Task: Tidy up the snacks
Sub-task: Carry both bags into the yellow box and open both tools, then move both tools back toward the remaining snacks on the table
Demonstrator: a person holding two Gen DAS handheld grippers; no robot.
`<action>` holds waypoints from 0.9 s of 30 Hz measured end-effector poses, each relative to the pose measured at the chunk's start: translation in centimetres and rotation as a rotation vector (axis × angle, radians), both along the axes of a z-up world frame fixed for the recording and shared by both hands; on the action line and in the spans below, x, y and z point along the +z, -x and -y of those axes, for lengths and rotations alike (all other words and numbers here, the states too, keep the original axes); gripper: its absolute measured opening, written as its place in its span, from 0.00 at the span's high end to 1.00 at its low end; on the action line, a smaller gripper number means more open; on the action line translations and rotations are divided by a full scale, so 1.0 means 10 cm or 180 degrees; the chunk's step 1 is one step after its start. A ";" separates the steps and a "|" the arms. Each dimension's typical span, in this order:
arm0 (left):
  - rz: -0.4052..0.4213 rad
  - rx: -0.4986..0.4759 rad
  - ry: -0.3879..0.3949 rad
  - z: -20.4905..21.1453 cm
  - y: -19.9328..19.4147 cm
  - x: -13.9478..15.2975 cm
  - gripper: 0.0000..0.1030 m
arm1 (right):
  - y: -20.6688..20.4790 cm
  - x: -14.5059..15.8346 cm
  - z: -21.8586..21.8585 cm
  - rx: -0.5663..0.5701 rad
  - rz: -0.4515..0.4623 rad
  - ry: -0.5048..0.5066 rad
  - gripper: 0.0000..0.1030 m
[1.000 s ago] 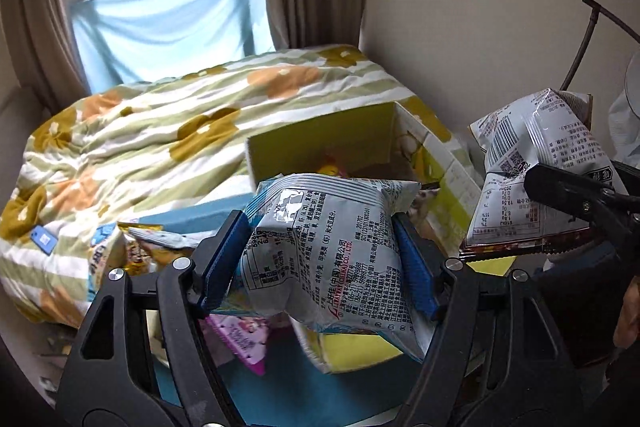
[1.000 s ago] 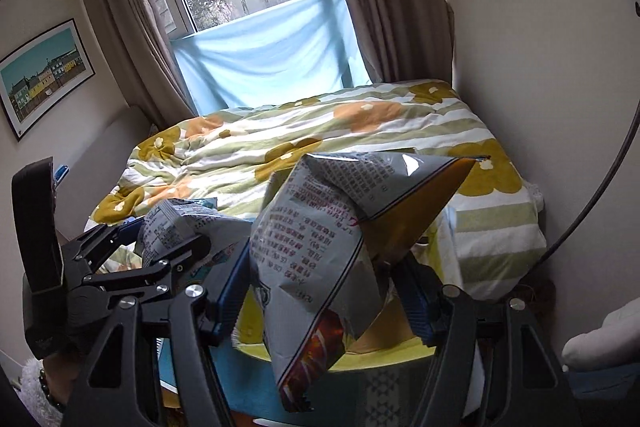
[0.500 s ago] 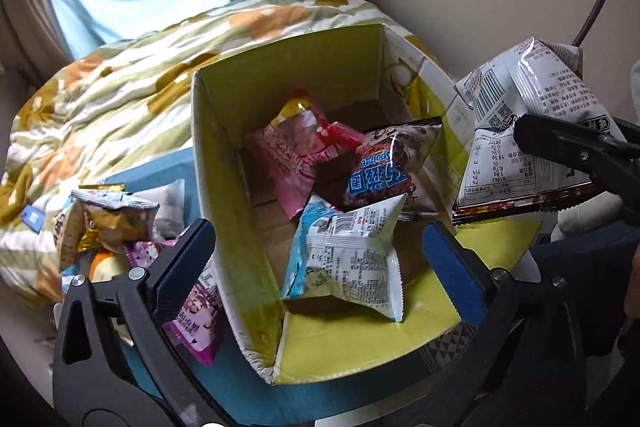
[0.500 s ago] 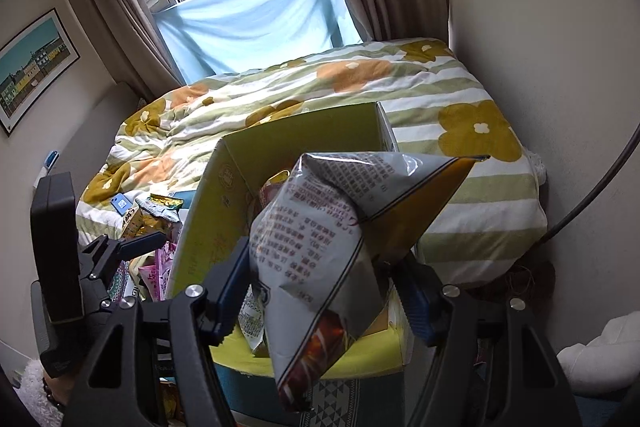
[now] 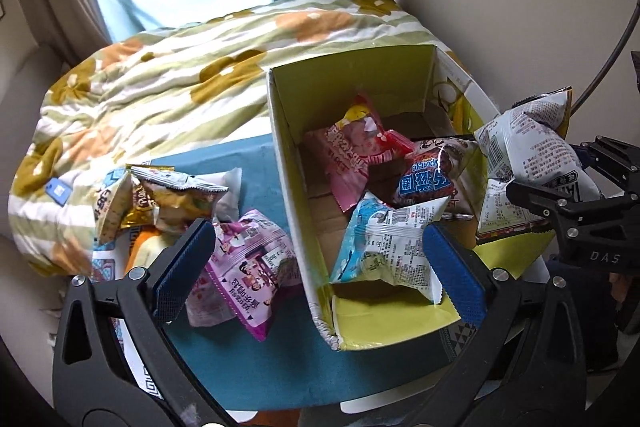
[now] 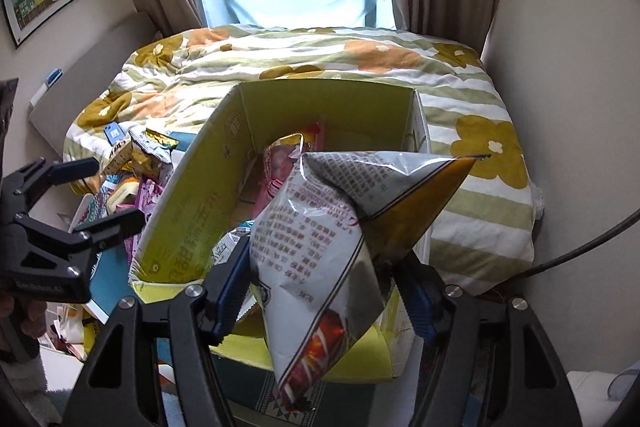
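Note:
A yellow-green cardboard box [image 5: 288, 163] stands open on a teal cloth. Inside lie a blue-and-silver packet [image 5: 384, 247], a pink packet [image 5: 352, 151] and a dark "Sponge" packet [image 5: 432, 179]. My left gripper [image 5: 316, 267] is open and empty, above the box's near left corner. My right gripper [image 6: 324, 291] is shut on a silver chip bag [image 6: 332, 235] and holds it over the box's near right edge [image 6: 188, 227]; the bag also shows in the left wrist view [image 5: 528, 171]. The left gripper shows at the left of the right wrist view [image 6: 92, 195].
Loose snacks lie left of the box: a purple packet [image 5: 244, 267], a gold packet [image 5: 172, 195] and others. A floral duvet [image 5: 160, 87] covers the bed behind. A wall is close on the right, with a dark curved cable [image 5: 608, 47].
My left gripper opened and dropped the blue-and-silver packet into the box, then drifted left. My right gripper, with the silver bag, moved closer over the box.

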State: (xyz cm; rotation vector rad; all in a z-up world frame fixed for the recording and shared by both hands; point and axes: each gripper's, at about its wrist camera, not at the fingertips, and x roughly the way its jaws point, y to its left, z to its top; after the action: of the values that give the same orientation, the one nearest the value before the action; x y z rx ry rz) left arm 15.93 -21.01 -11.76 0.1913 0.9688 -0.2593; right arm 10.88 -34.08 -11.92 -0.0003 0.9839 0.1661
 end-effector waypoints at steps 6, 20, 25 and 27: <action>-0.0052 0.0028 -0.0012 -0.02 0.05 -0.10 0.01 | 0.04 -0.09 -0.01 -0.0007 0.0125 0.0012 0.00; 0.0137 0.0077 0.0106 -0.08 0.31 0.12 0.01 | 0.37 0.12 -0.04 -0.0096 0.0274 0.0112 0.00; 0.0301 0.0176 0.0177 -0.19 0.46 0.31 0.01 | 0.50 0.31 -0.09 -0.0102 0.0413 0.0149 0.00; 0.0384 0.0233 0.0192 -0.26 0.53 0.39 0.01 | 0.55 0.40 -0.13 -0.0077 0.0478 0.0174 0.00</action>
State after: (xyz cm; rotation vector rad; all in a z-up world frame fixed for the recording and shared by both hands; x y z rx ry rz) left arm 10.59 -18.43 -7.81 0.1148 0.8454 -0.2072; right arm 5.39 -32.77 -7.92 -0.0501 0.8378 0.1152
